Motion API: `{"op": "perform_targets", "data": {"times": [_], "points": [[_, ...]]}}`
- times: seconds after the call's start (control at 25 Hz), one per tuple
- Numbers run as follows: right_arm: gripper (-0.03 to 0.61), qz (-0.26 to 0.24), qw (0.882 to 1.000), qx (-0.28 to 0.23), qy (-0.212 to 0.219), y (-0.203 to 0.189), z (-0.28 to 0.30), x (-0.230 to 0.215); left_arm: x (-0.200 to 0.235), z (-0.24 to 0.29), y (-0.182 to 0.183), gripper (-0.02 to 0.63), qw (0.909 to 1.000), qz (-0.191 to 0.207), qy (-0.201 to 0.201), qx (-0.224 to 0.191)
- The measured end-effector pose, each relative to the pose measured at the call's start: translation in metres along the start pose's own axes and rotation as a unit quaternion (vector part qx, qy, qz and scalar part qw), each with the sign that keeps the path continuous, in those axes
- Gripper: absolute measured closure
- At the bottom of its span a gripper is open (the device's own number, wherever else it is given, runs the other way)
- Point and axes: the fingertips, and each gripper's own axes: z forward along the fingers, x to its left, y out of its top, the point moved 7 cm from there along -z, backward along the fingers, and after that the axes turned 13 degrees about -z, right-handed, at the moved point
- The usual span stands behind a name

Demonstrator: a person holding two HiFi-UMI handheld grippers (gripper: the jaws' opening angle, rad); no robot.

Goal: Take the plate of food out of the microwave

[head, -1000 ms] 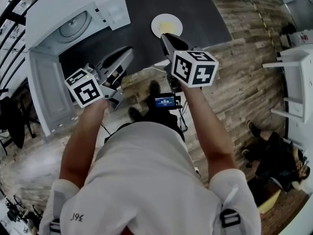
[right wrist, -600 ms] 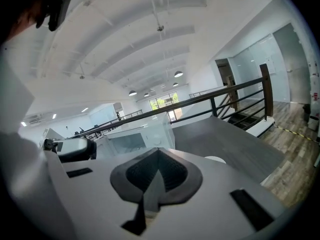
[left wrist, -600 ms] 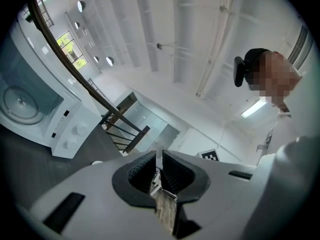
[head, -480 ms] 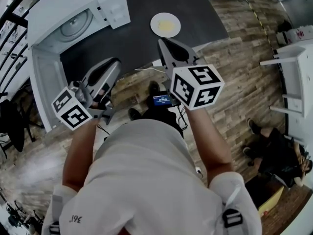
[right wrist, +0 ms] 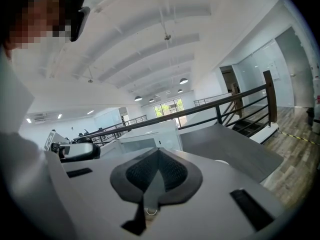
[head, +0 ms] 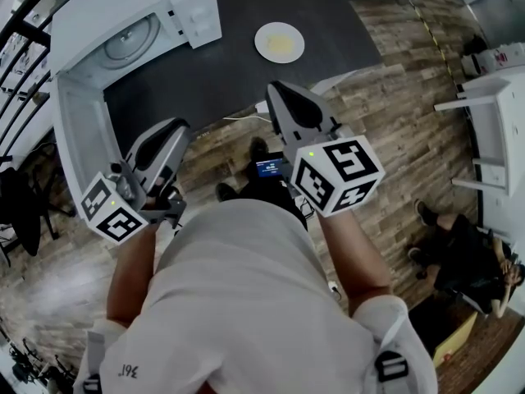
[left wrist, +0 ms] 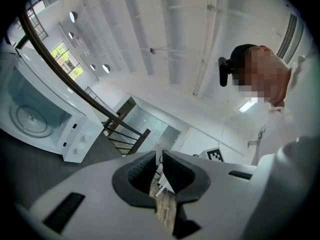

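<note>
The white plate of yellow food [head: 279,42] sits on the dark table [head: 230,64], to the right of the white microwave [head: 131,31]. The microwave door [head: 75,142] hangs wide open, and the bare turntable [head: 130,38] shows inside. Both grippers are held back from the table, close to the person's chest. My left gripper [head: 175,128] [left wrist: 160,170] is open by a narrow gap with nothing in it. My right gripper [head: 276,86] [right wrist: 157,170] has just closed; its pads meet and hold nothing.
The table's near edge [head: 246,113] lies just ahead of both grippers, with wood floor [head: 410,138] beyond it. A small screen device [head: 272,169] stands on the floor below. White shelving [head: 488,138] is at the right, and a black railing [right wrist: 240,96] runs behind the table.
Both grippers have drawn back from the table toward the person's body and risen. The left one has swung further left. The plate has stayed on the table.
</note>
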Motion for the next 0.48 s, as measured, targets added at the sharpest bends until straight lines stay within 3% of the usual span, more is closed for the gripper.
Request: {"op": "perform_targets", "data": {"times": [0.28, 0.48], "points": [[0.577, -0.006, 1.000, -0.011, 0.018, 0.007, -0.004, 0.016, -0.019, -0.013, -0.001, 0.569, 0.9997, 0.018, -0.018, 0.007], [0.578, -0.008, 1.000, -0.004, 0.013, 0.005, -0.005, 0.019, -0.020, -0.017, -0.006, 0.569, 0.9996, 0.009, -0.021, 0.013]]}}
